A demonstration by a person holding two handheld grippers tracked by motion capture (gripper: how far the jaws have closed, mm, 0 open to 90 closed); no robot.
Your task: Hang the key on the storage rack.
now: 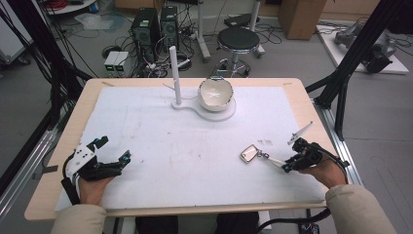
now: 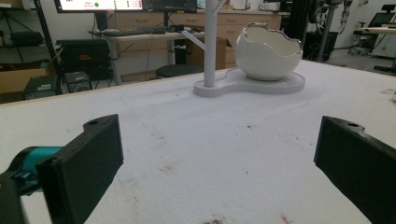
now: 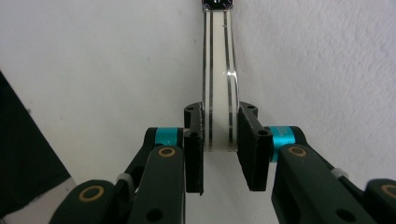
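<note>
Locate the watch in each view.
High view: watch lies lower right on the white mat, strap end in the right gripper jaws.
Right gripper view: strap runs up the centre between the shut jaws; face at top edge.
Left gripper view: faces the bowl across the mat.
Shared: the white mat.

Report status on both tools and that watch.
Right tool shut on watch strap. Left tool open, holding nothing. Watch flat on the white mat, path to stand clear.
</note>
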